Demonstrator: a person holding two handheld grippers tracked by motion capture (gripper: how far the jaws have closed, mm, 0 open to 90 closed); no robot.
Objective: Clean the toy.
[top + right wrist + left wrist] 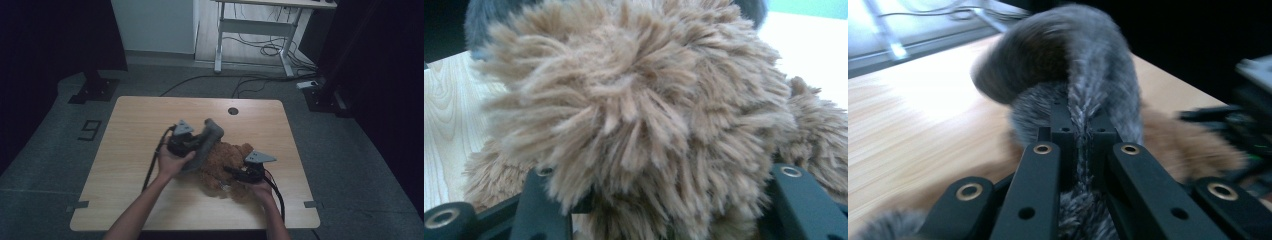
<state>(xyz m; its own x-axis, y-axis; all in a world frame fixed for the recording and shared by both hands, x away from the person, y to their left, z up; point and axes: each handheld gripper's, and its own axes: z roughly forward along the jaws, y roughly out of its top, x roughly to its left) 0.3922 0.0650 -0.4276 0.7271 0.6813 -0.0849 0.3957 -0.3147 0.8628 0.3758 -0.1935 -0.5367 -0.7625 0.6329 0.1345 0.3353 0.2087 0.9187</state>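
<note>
Both forearms come in from the bottom edge. The left tool (197, 145) is raised and angled inward – its jaws pinched nearly together (fur caught between them). The right tool (235, 172) sits low, jaws part-way apart – pressed against plush.

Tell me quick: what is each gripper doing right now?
Left gripper: jaws shut on the grey furry piece.
Right gripper: jaws set around the brown plush toy; whether they press on it cannot be told.

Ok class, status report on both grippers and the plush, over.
Left gripper shut on grey fur piece. Right gripper gripping brown plush. Nothing in the way.
</note>
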